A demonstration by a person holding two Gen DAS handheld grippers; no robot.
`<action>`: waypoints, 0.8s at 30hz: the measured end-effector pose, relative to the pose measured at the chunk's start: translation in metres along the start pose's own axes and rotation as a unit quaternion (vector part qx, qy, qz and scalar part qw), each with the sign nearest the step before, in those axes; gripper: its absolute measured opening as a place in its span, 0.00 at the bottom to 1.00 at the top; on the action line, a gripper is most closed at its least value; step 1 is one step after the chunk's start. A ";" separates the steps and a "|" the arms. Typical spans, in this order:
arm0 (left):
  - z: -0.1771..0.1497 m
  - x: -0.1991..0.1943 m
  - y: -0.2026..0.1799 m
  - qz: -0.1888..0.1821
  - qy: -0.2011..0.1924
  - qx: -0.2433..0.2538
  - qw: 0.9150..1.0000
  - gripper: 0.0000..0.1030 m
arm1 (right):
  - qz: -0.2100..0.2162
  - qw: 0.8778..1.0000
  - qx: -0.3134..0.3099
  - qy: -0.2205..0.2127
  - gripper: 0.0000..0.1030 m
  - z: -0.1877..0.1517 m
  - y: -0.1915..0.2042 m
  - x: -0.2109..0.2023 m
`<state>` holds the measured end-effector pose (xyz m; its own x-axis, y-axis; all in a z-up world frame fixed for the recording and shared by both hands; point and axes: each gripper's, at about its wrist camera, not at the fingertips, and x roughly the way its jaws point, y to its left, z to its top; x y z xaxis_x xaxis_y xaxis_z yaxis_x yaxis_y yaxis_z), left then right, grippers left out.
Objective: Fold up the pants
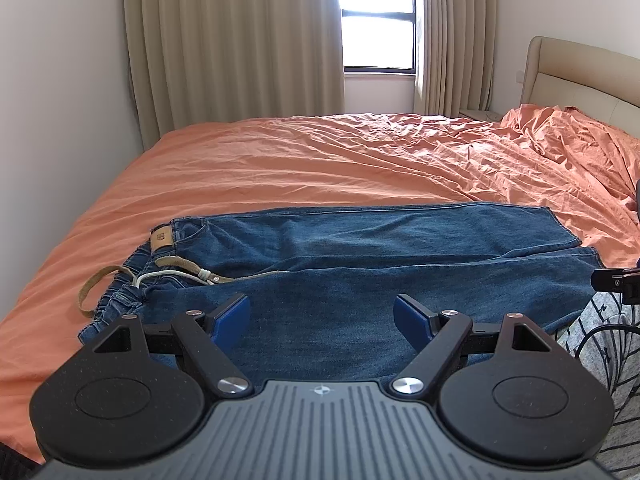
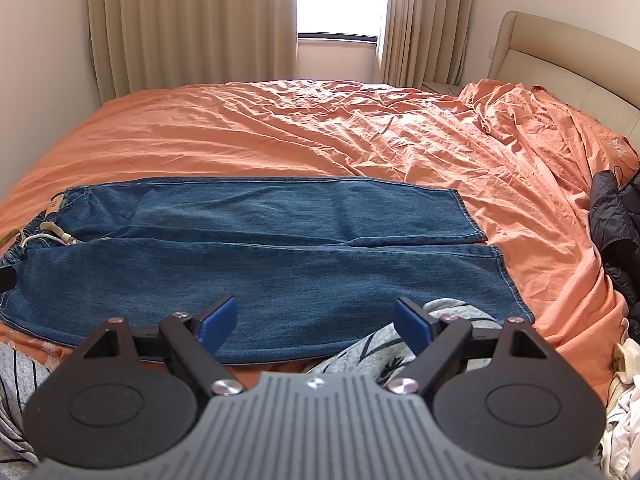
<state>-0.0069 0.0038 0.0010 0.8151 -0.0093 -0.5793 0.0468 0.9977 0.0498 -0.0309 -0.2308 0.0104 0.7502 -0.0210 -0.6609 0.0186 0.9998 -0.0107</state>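
The tan leather patch (image 1: 161, 237) on the waistband of the jeans (image 1: 360, 256) carries a mark too small to read; no other writing is legible. A tan belt (image 1: 96, 284) and a white drawstring (image 1: 160, 276) trail from the waistband at the left. The jeans lie flat and unfolded across the near part of the bed, on a wrinkled orange sheet (image 1: 300, 160), waist to the left, both legs running right, hems at the right. Beige curtains (image 1: 224, 40) flank a bright window (image 1: 378, 12) on the far wall; a beige padded headboard (image 1: 580, 76) stands at the right. The left gripper (image 1: 322, 316) hovers over the near leg, blue-padded fingers spread apart, gripping nothing. The right gripper (image 2: 316, 320) likewise stands spread wide and empty above the near edge of the jeans. A grey patterned garment (image 2: 380, 344) lies at the near edge; dark clothing (image 2: 616, 224) and white cloth (image 2: 624, 408) sit at far right.
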 end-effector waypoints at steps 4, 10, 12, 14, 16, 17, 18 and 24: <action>-0.003 -0.002 0.005 0.003 0.003 -0.002 1.000 0.92 | 0.003 1.000 0.002 0.001 0.79 -0.001 -0.001 0.003; -0.007 0.006 0.009 0.002 0.011 -0.003 1.000 0.92 | 0.009 1.000 0.002 0.005 0.79 -0.001 -0.001 0.009; -0.007 0.008 0.010 0.001 0.015 -0.005 1.000 0.92 | 0.010 1.000 0.002 0.008 0.79 -0.001 -0.001 0.011; -0.007 0.011 0.013 -0.003 0.017 -0.009 1.000 0.91 | 0.008 1.000 0.002 0.009 0.79 0.000 0.001 0.014; -0.007 0.014 0.015 -0.006 0.019 -0.012 1.000 0.91 | 0.006 1.000 0.002 0.012 0.79 0.002 0.002 0.017; -0.007 0.015 0.016 -0.006 0.020 -0.013 1.000 0.90 | 0.006 1.000 0.002 0.013 0.79 0.002 0.001 0.017; -0.007 0.017 0.018 -0.008 0.021 -0.014 1.000 0.89 | 0.005 1.000 0.003 0.014 0.79 0.002 0.001 0.019; -0.001 0.030 0.036 -0.023 0.039 -0.028 0.999 0.75 | 0.015 1.000 0.002 0.018 0.79 0.007 0.004 0.031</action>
<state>0.0192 0.0393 -0.0153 0.7650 -0.0526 -0.6419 0.0489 0.9985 -0.0236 -0.0029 -0.2272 -0.0046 0.7256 0.0094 -0.6881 -0.0005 0.9999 0.0131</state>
